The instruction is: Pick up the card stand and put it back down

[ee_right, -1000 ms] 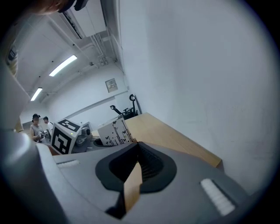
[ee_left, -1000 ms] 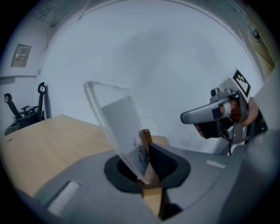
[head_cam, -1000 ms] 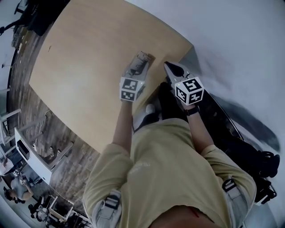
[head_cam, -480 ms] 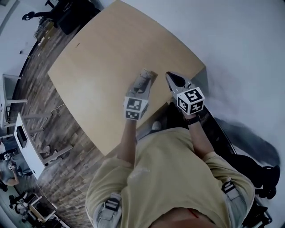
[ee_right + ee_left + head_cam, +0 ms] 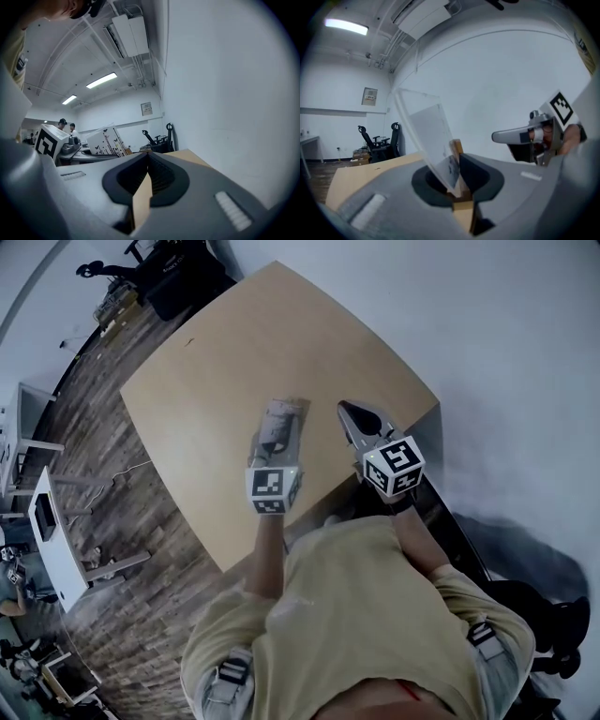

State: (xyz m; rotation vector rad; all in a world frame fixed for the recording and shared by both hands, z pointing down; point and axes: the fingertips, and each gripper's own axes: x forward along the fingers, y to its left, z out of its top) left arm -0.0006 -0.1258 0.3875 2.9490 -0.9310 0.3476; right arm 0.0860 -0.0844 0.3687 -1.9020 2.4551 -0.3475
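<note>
The card stand is a clear plastic sheet in a small wooden base, with a printed card in it. My left gripper is shut on the base and holds the stand tilted over the light wooden table. Whether the base touches the tabletop I cannot tell. My right gripper hovers just to the right of the stand near the table's right edge, its jaws shut with nothing in them. In the right gripper view the card shows to the left.
The table's near edge lies close to the person's body. A white wall runs along the right. Office chairs stand beyond the far corner, and desks line the wooden floor at the left.
The head camera has swung, so the table sits more to the right in view. The left gripper, still shut on the stand, has drawn slightly back toward the person relative to the right one.
</note>
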